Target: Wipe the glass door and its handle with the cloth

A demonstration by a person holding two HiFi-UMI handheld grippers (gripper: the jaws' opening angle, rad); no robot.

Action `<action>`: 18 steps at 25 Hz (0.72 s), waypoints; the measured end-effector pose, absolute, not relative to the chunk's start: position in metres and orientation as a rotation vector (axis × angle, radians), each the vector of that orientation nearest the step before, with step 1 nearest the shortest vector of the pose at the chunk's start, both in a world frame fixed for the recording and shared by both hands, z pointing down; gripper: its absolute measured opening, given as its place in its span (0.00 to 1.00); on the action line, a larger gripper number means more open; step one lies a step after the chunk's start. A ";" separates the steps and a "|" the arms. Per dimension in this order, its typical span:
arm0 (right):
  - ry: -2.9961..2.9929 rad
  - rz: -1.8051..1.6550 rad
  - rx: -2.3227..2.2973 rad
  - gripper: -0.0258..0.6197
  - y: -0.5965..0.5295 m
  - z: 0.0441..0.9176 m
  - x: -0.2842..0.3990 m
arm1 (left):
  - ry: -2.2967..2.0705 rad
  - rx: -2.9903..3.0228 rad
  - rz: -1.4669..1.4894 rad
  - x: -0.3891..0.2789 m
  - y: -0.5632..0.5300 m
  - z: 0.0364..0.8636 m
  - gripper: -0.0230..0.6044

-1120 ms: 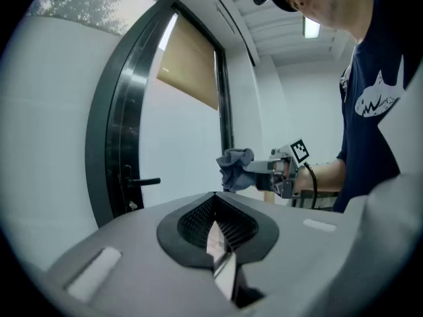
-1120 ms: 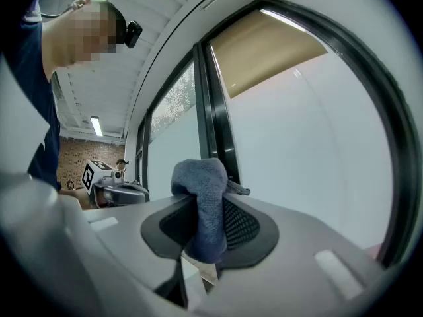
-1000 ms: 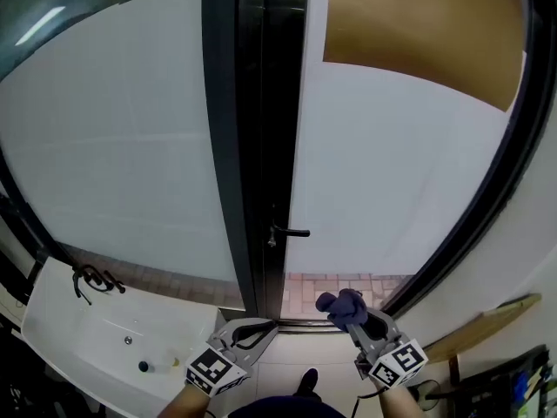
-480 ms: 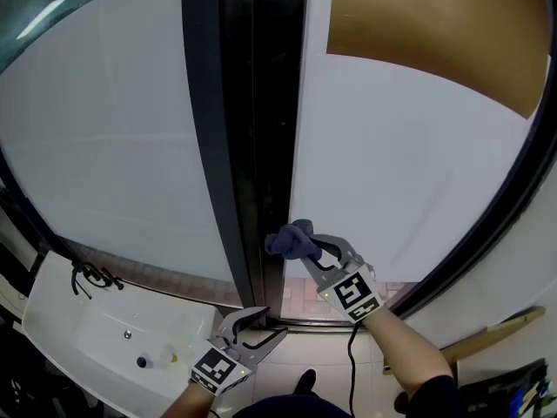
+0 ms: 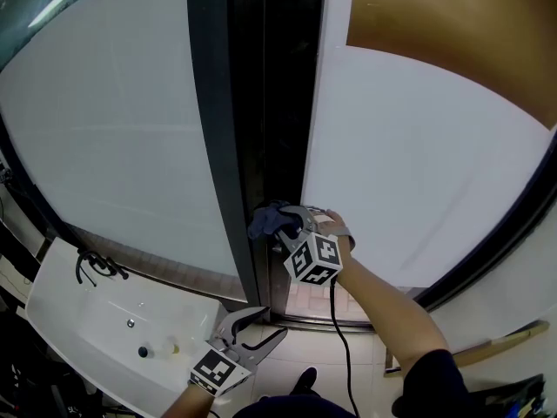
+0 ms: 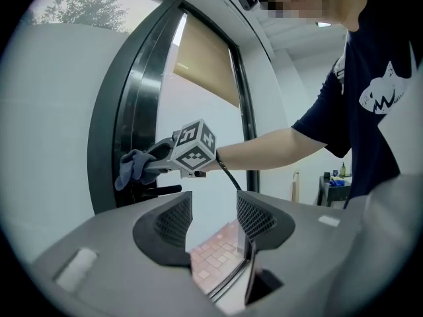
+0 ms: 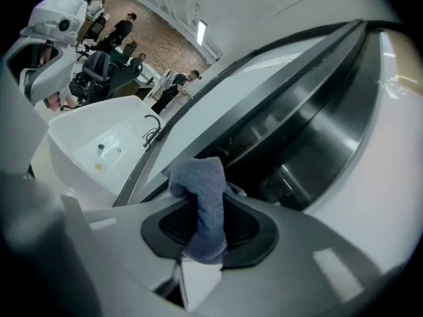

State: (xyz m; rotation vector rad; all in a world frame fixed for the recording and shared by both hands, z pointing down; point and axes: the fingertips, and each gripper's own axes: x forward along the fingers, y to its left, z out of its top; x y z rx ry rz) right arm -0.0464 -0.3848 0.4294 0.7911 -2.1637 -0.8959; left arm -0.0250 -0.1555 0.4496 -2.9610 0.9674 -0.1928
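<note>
A frosted glass door (image 5: pixel 418 172) in a dark frame (image 5: pixel 261 103) filled most of the head view. A tan panel (image 5: pixel 452 16) showed behind its top right corner, and a white sink (image 5: pixel 96 320) sat low on the left. Through the bottom of the door opening, pinkish tiles (image 6: pixel 218 243) were visible.

The right gripper (image 5: pixel 283 225) was stretched out to the frame at the door's edge, clenched on a blue-grey cloth (image 5: pixel 268 219). In the right gripper view the cloth was pinched between both jaws, its bunched top standing above them and a short tail hanging below. The left gripper view showed the cloth's bunched end against the dark frame, just above the black handle (image 6: pixel 162 190). Whether cloth and handle touched could not be told.

The left gripper (image 5: pixel 252 325) hung low near the person's body, well apart from the right one and pointing at the foot of the door. Its jaws stood apart with nothing between them.
</note>
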 end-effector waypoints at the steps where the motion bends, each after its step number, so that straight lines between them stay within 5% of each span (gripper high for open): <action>1: -2.147 -0.907 0.777 0.19 -0.388 0.433 -0.049 | 0.970 -2.965 -0.186 -0.025 -0.157 0.448 0.36; 18: -1.848 -1.034 0.768 0.19 -0.399 0.459 0.024 | 0.886 -2.989 -0.230 -0.006 -0.162 0.453 0.36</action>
